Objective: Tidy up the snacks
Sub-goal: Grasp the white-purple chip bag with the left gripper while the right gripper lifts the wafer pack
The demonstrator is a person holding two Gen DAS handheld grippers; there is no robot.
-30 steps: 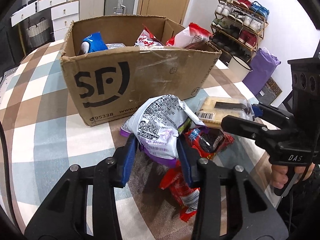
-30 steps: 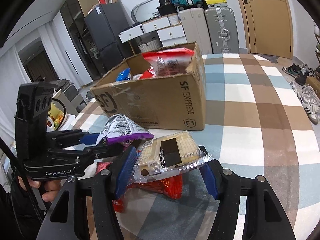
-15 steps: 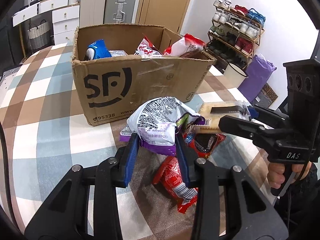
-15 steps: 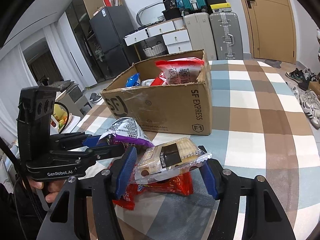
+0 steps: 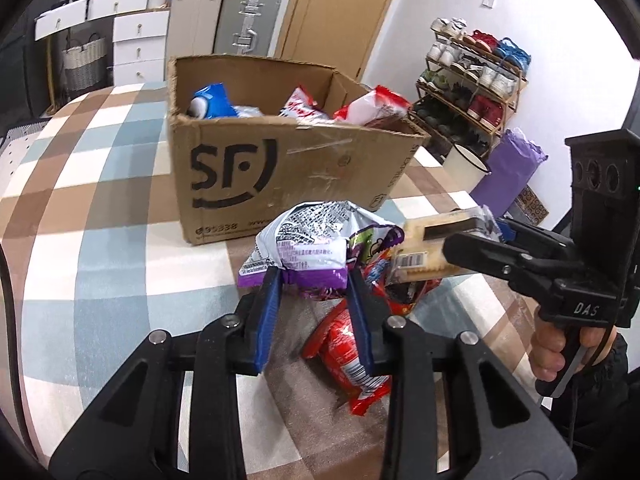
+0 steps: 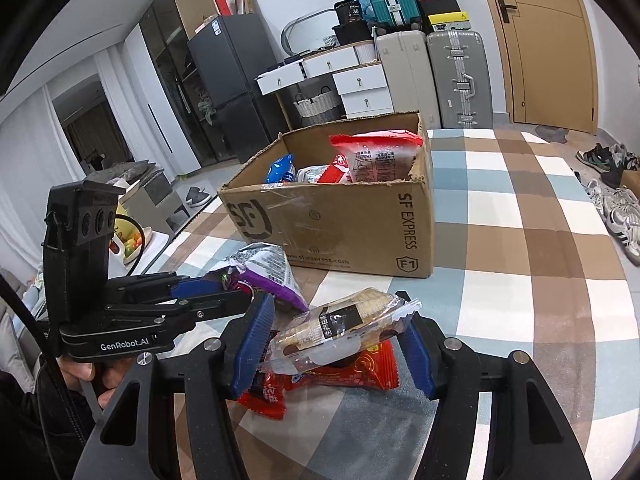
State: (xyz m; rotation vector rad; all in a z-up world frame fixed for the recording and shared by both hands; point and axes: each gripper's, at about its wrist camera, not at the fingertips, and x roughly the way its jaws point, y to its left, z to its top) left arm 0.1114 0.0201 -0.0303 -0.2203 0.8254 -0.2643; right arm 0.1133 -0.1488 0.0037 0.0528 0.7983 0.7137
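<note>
My left gripper (image 5: 314, 280) has its jaws closing, and its blue pads pinch the purple and silver snack bag (image 5: 316, 240), which hangs clear of the table. My right gripper (image 6: 335, 334) is shut on a clear pack of wafers (image 6: 352, 312), held just above the red packets (image 6: 360, 368) that lie on the checked cloth. In the left wrist view the wafer pack (image 5: 424, 252) hangs close to the right of the purple bag. Beyond both stands the open SF cardboard box (image 5: 280, 172) with several snack bags inside.
A red packet (image 5: 352, 352) lies on the cloth under my left fingers. The checked tablecloth (image 6: 520, 280) stretches right of the box. Off the table's far side are a shoe rack (image 5: 472, 80), a white bucket (image 5: 466, 160) and suitcases (image 6: 456, 80).
My left gripper has drawn back from the box and risen a little with the purple bag, and its jaws have narrowed on it. The wafer pack now sits higher above the red packets.
</note>
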